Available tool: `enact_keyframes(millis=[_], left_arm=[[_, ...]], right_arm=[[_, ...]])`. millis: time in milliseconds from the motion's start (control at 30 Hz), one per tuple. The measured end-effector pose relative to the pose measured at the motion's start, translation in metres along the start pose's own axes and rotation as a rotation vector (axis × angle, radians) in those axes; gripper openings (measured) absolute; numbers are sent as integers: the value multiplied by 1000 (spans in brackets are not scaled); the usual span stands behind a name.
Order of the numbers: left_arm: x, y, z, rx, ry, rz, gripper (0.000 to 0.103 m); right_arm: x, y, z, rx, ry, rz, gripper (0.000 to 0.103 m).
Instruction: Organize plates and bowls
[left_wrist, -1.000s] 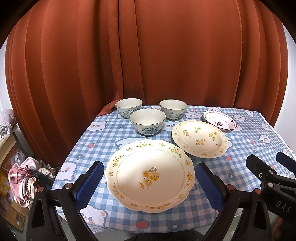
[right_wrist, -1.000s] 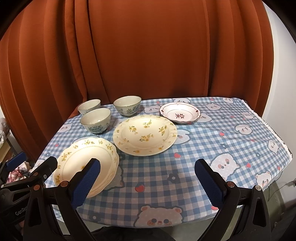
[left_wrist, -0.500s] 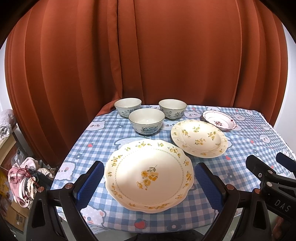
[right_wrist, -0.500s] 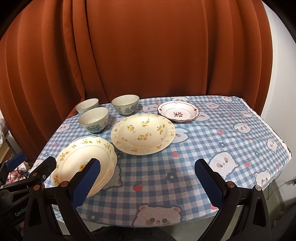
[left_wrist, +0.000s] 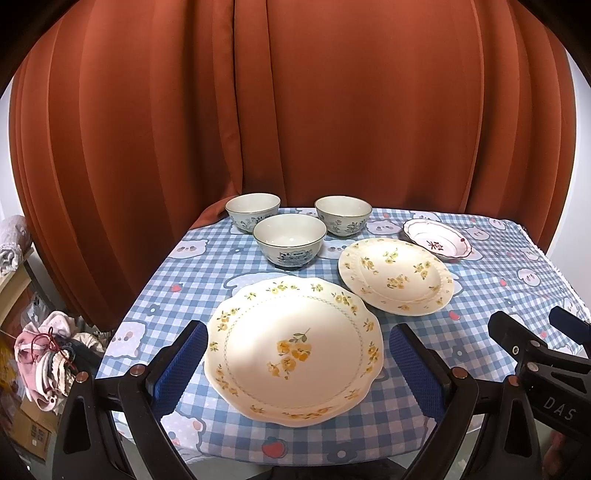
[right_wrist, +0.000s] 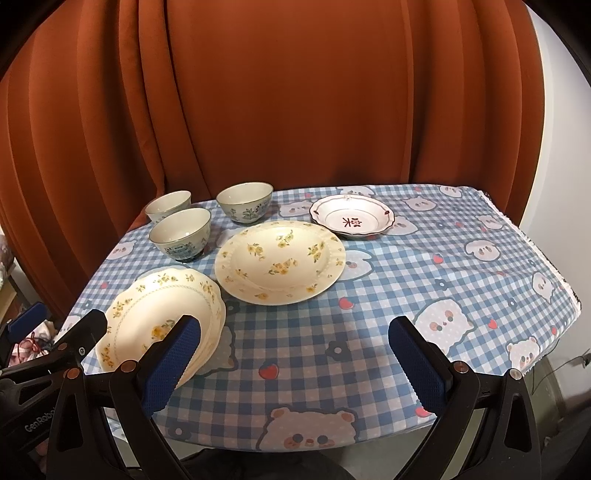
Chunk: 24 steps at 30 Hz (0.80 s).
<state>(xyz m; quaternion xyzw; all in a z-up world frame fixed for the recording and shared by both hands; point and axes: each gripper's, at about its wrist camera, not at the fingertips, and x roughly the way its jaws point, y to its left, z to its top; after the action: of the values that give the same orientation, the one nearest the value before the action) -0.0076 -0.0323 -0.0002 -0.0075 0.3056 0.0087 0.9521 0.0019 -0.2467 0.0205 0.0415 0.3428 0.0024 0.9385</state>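
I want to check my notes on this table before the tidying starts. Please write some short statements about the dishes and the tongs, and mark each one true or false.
1. Three bowls stand at the far left of the table. True: front bowl, back-left bowl, back-right bowl.
2. The scalloped plate lies nearest the left tongs. True.
3. The red-rimmed dish sits inside a bowl. False: it lies on the cloth, alone.
4. The right tongs grip the round flowered plate. False: they are open and hold nothing.
5. The bowls are stacked. False: each stands separately.
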Motion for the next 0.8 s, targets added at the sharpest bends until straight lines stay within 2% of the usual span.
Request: enact_keyframes(millis=[500, 800], left_arm=[[4, -3, -1, 3, 21, -4, 99], [34, 11, 6, -10, 84, 10, 99]], right_arm=[[8, -9, 1, 5, 18, -3, 103], [34, 5, 11, 12, 70, 3, 103]])
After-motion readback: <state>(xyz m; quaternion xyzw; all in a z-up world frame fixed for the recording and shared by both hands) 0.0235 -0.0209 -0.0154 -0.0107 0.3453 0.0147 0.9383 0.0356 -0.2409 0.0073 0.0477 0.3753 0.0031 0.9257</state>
